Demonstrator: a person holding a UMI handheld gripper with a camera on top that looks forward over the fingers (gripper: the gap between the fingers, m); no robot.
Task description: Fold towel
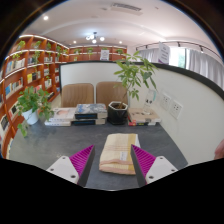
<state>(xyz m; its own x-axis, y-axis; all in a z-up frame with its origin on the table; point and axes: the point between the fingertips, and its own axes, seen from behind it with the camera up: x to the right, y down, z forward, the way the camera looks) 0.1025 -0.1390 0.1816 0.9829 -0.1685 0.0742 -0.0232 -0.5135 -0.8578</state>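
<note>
You've got even, fairly bright indoor light here, coming from ceiling lamps (95, 38) overhead and daylight through the window (185, 55). Shadows stay soft. Your wide lens bends the bookshelves (30, 68) and ceiling hard; far detail looks soft.

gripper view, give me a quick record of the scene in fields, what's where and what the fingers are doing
surface: grey table
towel: folded beige towel lying on the table between the fingers
gripper: gripper open, a gap either side of the towel
beyond the towel: potted plant in a dark pot, stacked books
left of the table: second potted plant, bookshelves
</note>
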